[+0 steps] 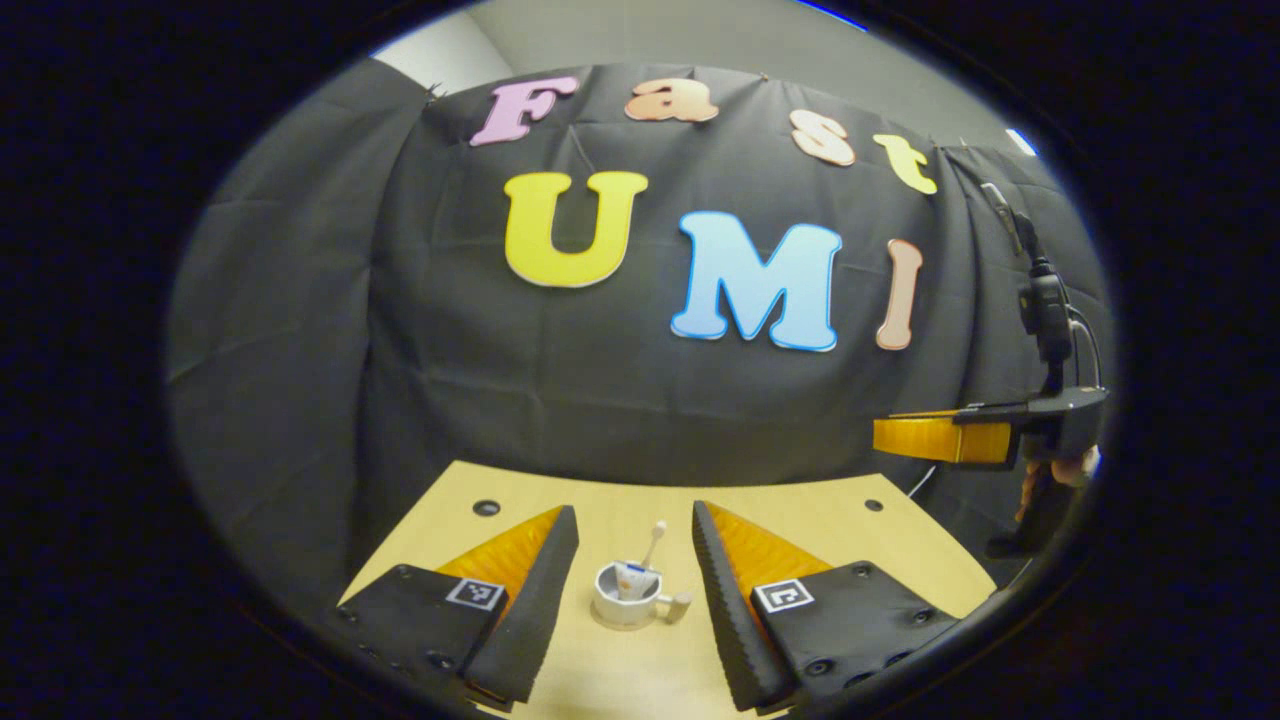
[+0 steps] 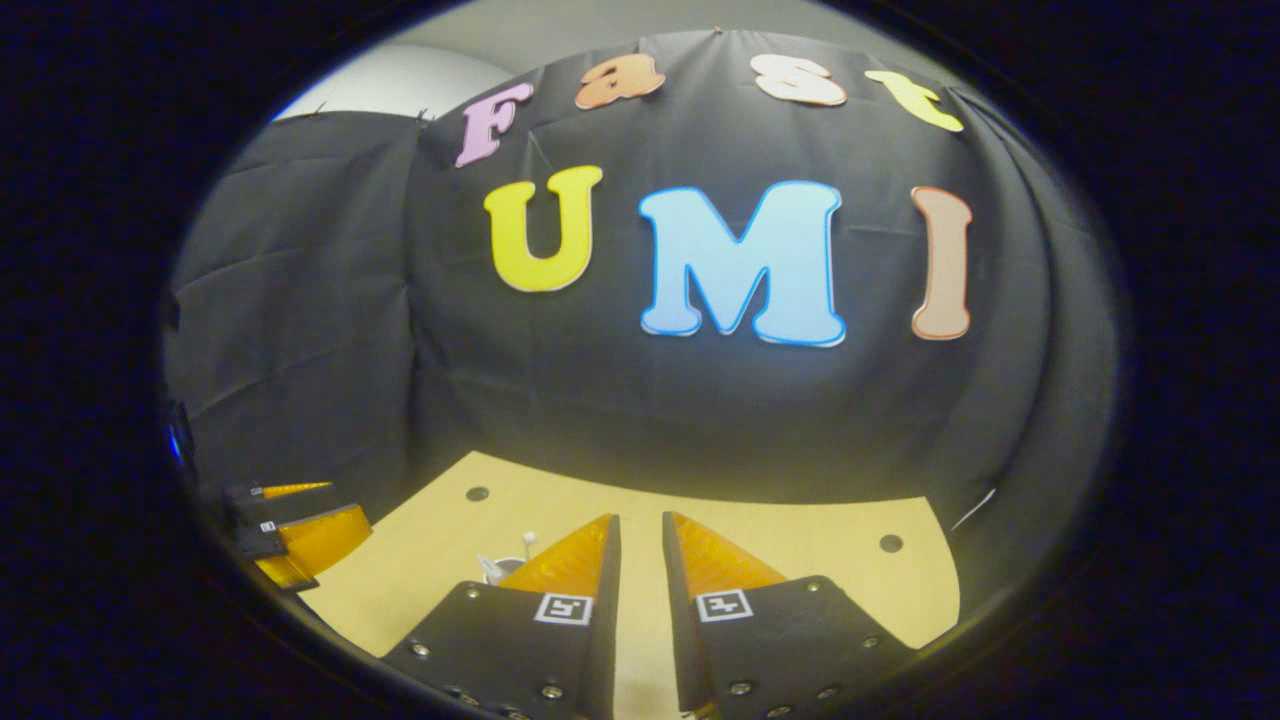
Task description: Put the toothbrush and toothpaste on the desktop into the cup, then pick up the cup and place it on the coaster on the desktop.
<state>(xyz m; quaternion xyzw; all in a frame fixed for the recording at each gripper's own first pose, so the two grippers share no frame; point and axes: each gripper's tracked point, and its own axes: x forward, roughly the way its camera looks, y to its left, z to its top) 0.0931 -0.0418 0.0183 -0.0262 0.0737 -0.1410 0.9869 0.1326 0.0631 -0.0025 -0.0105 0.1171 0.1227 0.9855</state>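
Note:
A white cup (image 1: 628, 598) stands upright on the wooden desktop (image 1: 820, 520), its handle to the right. The toothbrush (image 1: 655, 540) and the toothpaste tube (image 1: 633, 578) stick up out of it. My left gripper (image 1: 634, 508) is open and empty, with the cup a little way ahead between the lines of its fingers. My right gripper (image 2: 640, 520) hovers over the desktop (image 2: 800, 560), its fingers drawn close with a narrow slit and nothing between them. In the right gripper view the cup's rim (image 2: 500, 568) peeks out behind the left finger.
The right gripper (image 1: 878, 437), held by a hand (image 1: 1075, 465), hangs above the table's right edge in the left gripper view. The left gripper (image 2: 335, 512) sits at the far left of the right gripper view. Small round holes (image 1: 486, 507) mark the desktop's far corners.

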